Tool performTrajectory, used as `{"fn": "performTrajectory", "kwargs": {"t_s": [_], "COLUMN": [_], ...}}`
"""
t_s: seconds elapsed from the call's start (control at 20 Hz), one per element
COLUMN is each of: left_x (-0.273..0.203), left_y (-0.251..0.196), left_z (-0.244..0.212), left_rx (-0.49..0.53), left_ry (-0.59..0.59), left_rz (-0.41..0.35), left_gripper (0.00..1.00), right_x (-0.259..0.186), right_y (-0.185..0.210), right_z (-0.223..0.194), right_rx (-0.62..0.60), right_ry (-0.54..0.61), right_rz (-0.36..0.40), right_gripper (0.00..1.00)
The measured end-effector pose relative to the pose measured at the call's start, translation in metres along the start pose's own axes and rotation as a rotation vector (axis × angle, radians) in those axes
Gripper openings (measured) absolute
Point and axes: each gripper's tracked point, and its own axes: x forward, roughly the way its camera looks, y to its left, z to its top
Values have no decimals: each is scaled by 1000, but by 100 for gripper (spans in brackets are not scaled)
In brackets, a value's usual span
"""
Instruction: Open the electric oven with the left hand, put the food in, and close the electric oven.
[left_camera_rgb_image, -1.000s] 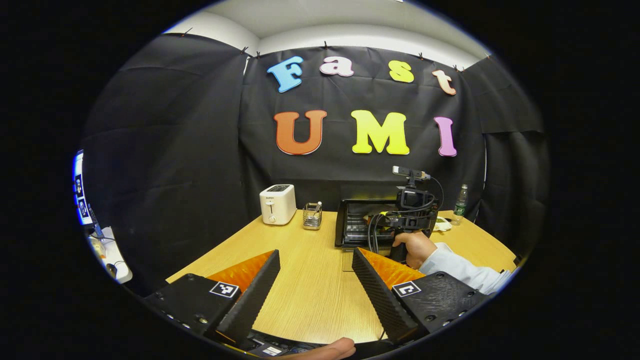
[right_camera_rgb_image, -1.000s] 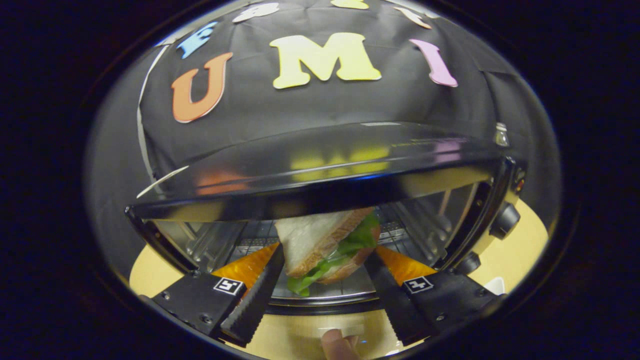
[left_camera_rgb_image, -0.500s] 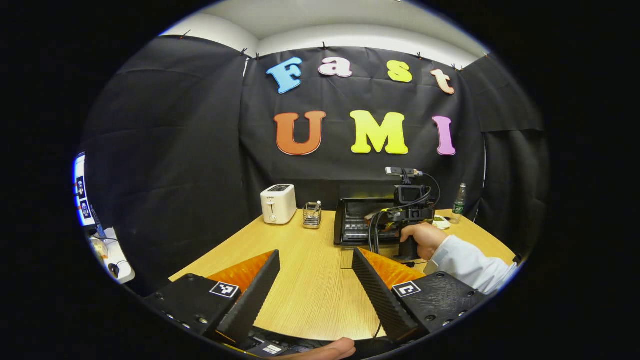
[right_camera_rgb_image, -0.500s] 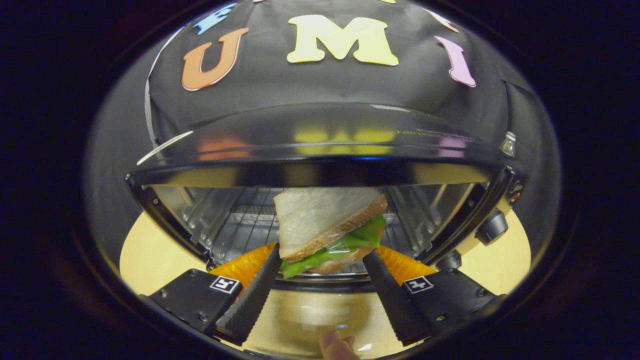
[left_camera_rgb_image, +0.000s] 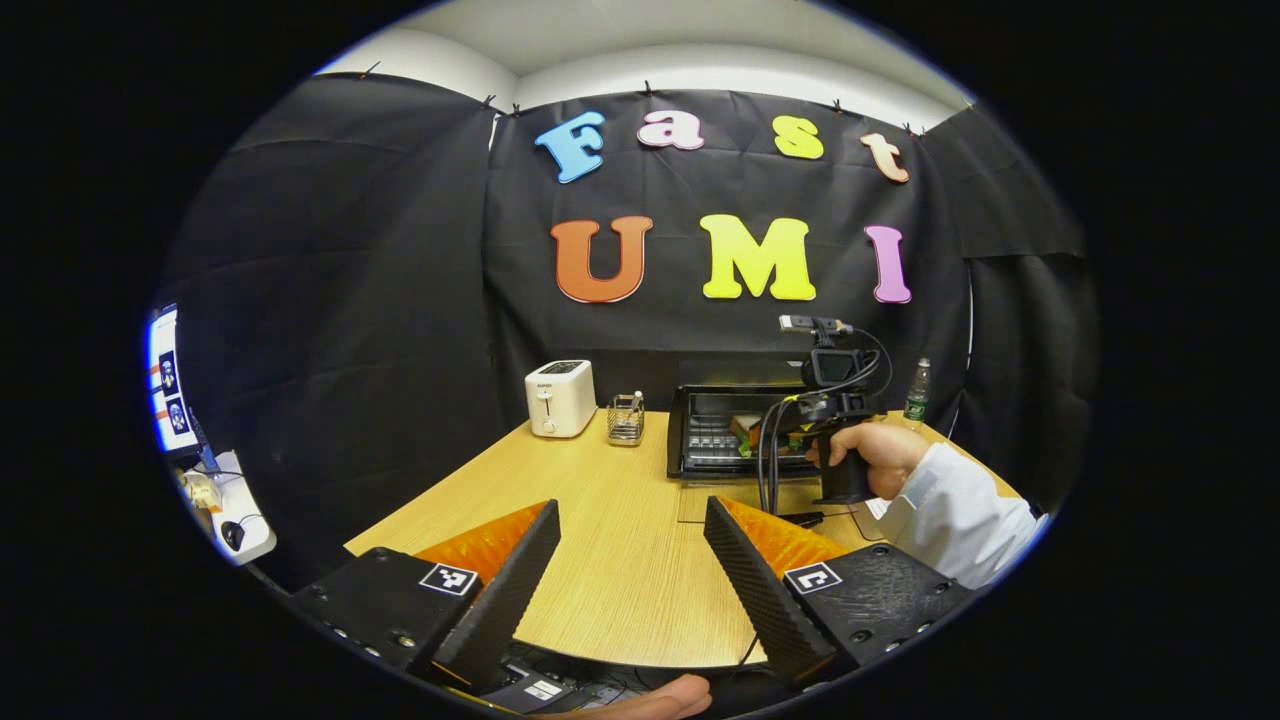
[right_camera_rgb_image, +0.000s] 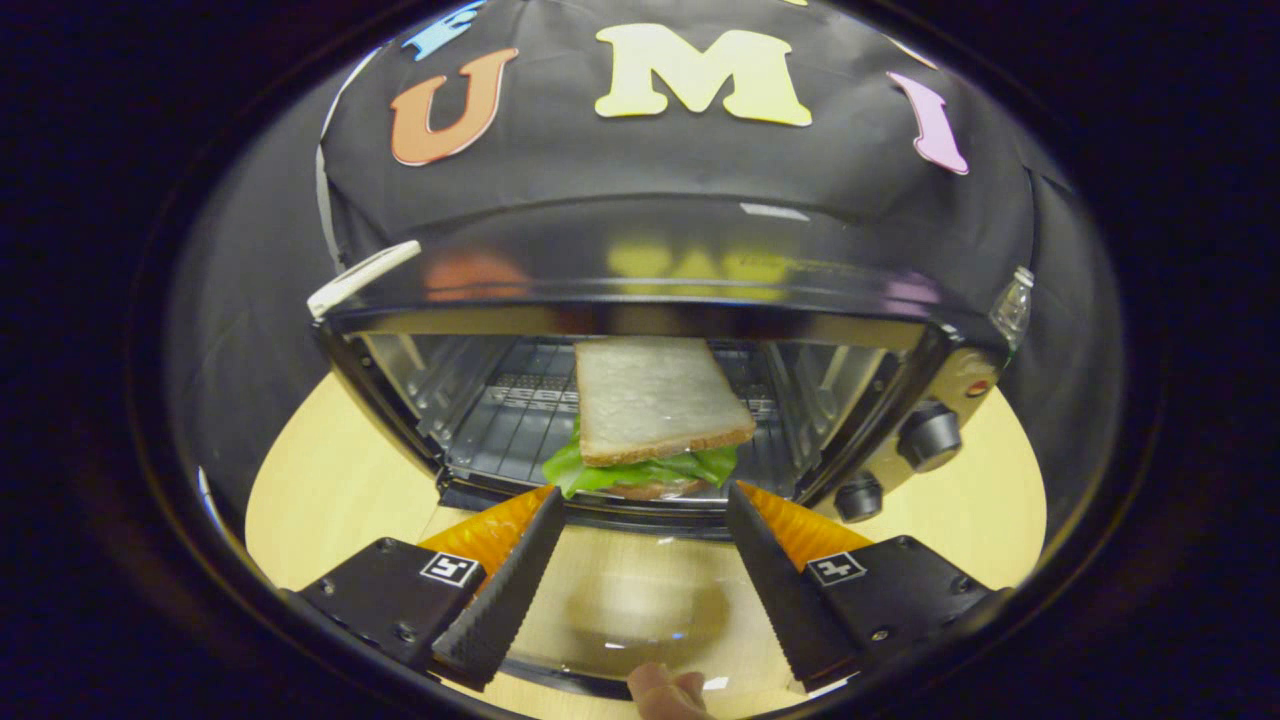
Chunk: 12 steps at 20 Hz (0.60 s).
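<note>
In the right gripper view, your right gripper (right_camera_rgb_image: 640, 560) sits at the bottom of the frame with its fingers spread apart and nothing between them; the sandwich (right_camera_rgb_image: 648, 418) lies free on the wire rack inside the electric oven (right_camera_rgb_image: 650, 290), at the centre of the frame, just past the fingertips. The oven's glass door (right_camera_rgb_image: 640, 620) hangs open and flat beneath the fingers, and two knobs (right_camera_rgb_image: 928, 437) show at right of centre. In the left gripper view, your left gripper (left_camera_rgb_image: 632, 560) is released too, fingers wide over the wooden table (left_camera_rgb_image: 610, 530) at the bottom of the frame. Right of centre, your sleeved hand (left_camera_rgb_image: 880, 455) holds the other tool before the open oven, with a white toaster (left_camera_rgb_image: 560, 397) and a small wire holder (left_camera_rgb_image: 626, 418) to its left.
</note>
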Motion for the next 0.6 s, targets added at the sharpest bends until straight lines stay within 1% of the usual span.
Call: {"fn": "performTrajectory", "kwargs": {"t_s": [0.1, 0.25, 0.4, 0.45, 0.55, 0.6], "left_x": [4, 14, 31, 36, 48, 54], "left_y": [-10, -24, -37, -41, -50, -56], "left_z": [-6, -12, -15, -17, -24, -26], "left_rx": [-16, -23, -26, -31, -35, -35], "left_ry": [19, 51, 72, 81, 113, 118], "left_rz": [-18, -50, -68, -77, -85, -89], "left_gripper": [95, 96, 96, 89, 89, 96], "right_x": [-28, -78, -134, -152, -191, -209], "right_y": [-3, -10, -25, -34, -42, -50], "right_z": [4, 10, 24, 25, 34, 38], "right_rx": [-9, 7, 12, 12, 26, 35], "right_ry": [-41, -111, -217, -250, -316, -349], "right_rz": [19, 53, 70, 65, 71, 72], "right_gripper": [100, 100, 100, 100, 100, 100]}}
